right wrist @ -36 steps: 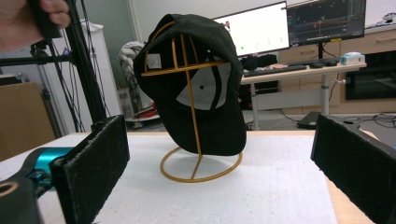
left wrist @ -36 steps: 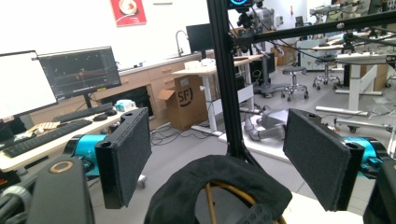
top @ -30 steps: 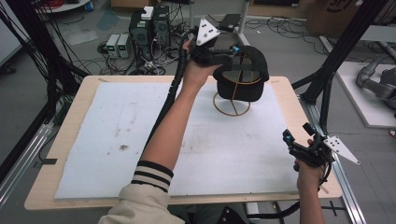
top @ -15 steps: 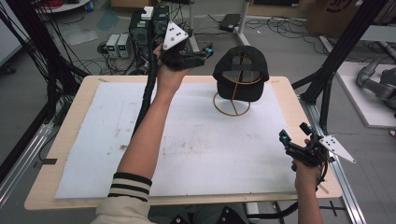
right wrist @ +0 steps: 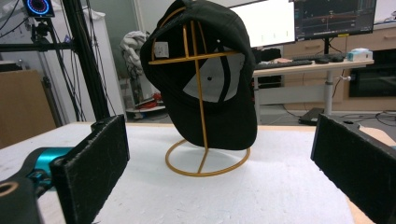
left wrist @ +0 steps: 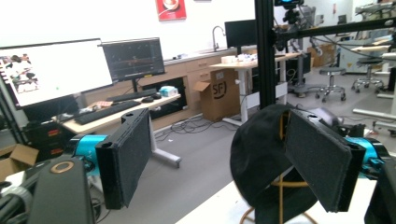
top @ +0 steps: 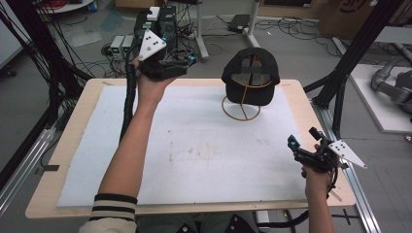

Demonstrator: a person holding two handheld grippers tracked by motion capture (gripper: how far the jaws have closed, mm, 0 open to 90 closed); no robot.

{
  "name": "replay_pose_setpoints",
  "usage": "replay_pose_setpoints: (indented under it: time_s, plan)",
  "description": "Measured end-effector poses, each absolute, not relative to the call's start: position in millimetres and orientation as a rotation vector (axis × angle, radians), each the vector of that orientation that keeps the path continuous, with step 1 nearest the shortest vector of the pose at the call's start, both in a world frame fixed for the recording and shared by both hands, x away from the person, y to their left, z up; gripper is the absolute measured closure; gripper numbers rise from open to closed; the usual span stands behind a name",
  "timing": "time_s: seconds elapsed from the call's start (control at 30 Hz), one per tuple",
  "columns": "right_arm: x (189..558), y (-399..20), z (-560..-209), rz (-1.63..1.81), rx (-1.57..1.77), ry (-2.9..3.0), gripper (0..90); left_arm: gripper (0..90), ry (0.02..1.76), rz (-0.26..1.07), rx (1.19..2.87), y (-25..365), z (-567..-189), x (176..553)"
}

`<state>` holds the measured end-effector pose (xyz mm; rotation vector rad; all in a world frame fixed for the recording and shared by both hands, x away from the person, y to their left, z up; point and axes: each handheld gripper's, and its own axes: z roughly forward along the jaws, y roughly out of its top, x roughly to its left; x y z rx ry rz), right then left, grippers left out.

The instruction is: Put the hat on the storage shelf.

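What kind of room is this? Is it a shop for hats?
Probably not a shop: it looks like a lab or workshop. Monitors stand on desks, cables sprawl over the floor, and a black metal frame surrounds the table where one cap hangs on a stand.

bare mat point(top: 194, 145) open, cap point(top: 250, 75) on stand point(top: 241, 110) far side

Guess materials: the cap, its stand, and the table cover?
Black cap: looks like matte woven fabric; soft droop, white inner lining visible.
Stand: thin gold-coloured wire, likely painted or plated metal; slight sheen, rigid ring base.
Table cover: white, matte, finely textured sheet, possibly foam or felt; scuffed, hard to tell which.
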<state>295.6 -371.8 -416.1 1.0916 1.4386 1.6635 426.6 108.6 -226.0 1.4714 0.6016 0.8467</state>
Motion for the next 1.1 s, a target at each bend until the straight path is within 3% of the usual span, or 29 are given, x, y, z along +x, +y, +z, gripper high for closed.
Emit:
replay_pose_setpoints:
  time_s: [1.1]
  plan:
    - [296,-364,-415,1.663,1.077,1.461,3.7,23.2,0.721,0.931,1.408,223,-274,344]
